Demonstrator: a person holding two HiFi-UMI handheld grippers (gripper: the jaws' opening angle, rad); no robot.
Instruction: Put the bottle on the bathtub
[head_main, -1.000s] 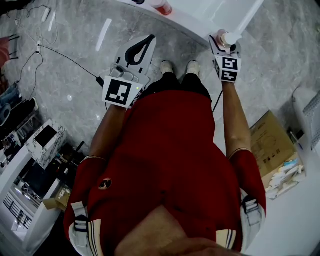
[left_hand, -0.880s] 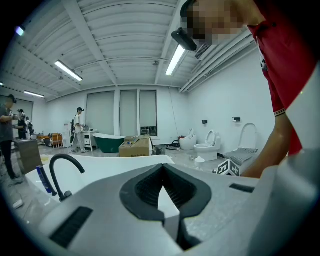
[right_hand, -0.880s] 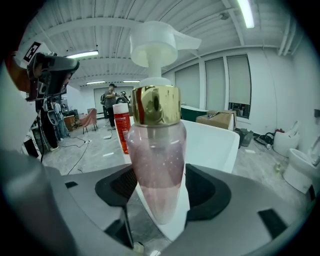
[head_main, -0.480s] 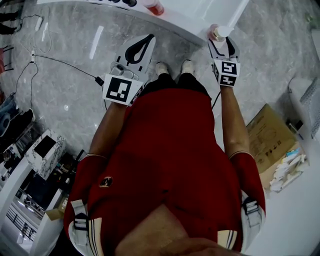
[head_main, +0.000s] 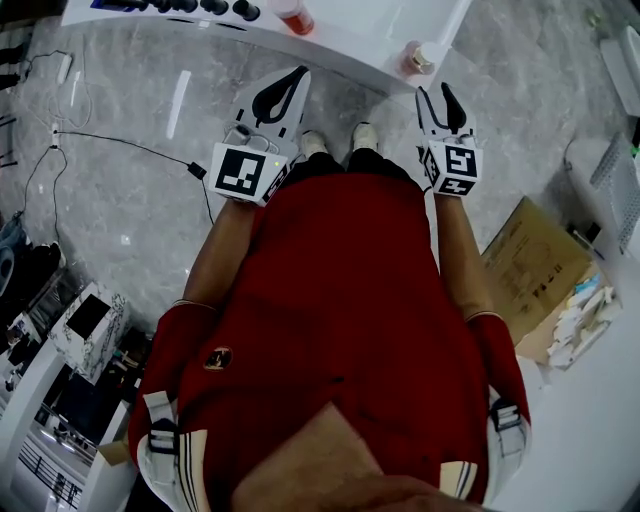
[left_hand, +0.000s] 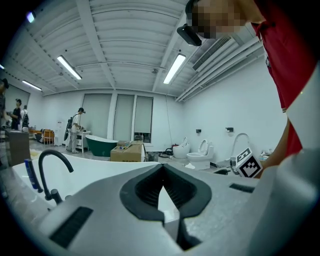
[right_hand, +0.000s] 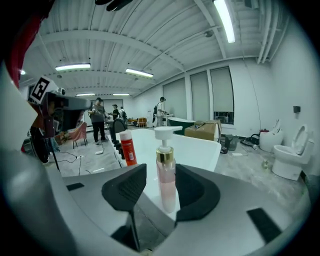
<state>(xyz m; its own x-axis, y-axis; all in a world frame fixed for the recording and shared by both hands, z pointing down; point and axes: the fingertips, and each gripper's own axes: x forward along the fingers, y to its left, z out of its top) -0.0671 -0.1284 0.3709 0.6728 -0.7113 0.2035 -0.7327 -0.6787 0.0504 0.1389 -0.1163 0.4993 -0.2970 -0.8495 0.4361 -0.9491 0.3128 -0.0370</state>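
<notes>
My two grippers out ahead of me at the bathtub, the pump bottle set on its rim.

My left gripper (head_main: 296, 76) points forward and down, just short of the bathtub (head_main: 340, 45), its jaws closed together on nothing. My right gripper (head_main: 434, 92) reaches toward the rim's end, its jaws spread wide and empty. The pump bottle (right_hand: 166, 175) stands upright on the white rim just beyond the right jaws, apart from them; it has a clear pink body, a gold collar and a white pump head. I count two grippers, one pink pump bottle, one red bottle (right_hand: 127, 146) farther along the rim, and one black tap (left_hand: 50, 170).
</notes>
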